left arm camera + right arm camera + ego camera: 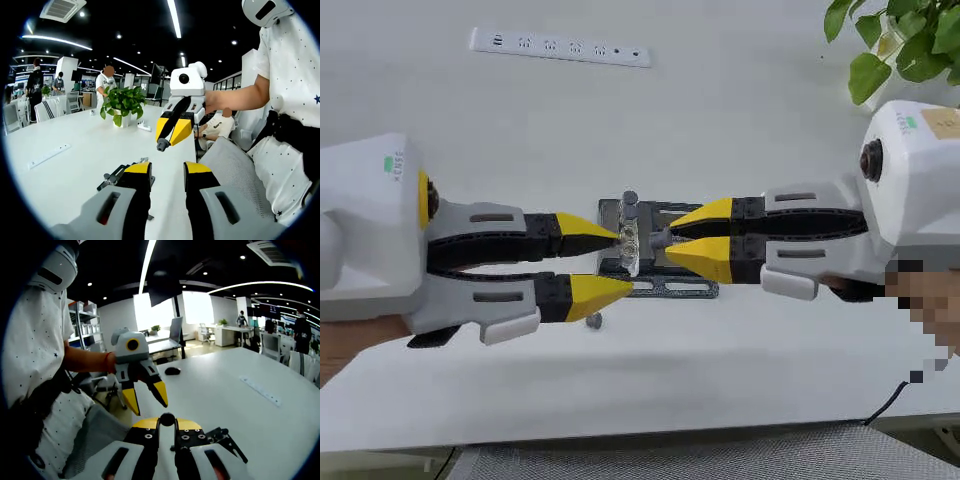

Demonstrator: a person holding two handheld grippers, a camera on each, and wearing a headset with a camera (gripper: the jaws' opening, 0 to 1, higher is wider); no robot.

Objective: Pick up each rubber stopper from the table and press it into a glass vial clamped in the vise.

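Two grippers lie level over the white table [750, 130], tips facing each other. The left gripper [623, 262] reaches in from 9 o'clock, its yellow wedge jaws spread apart and holding nothing. The right gripper [668, 240] comes from 3 o'clock, jaws pinched on one dark grey, rounded rubber stopper [659, 240], held at the tips just at the 3 o'clock side of the vise [670, 285]. The one vise, a dark metal frame, sits between the tips and clamps clear glass vials [632, 240], too small to count. A second stopper [593, 321], a small grey cylinder, lies loose on the table at the vise's 7 o'clock. One white power strip [560, 47] lies at 12 o'clock and one leafy plant [905, 45] at 2 o'clock.
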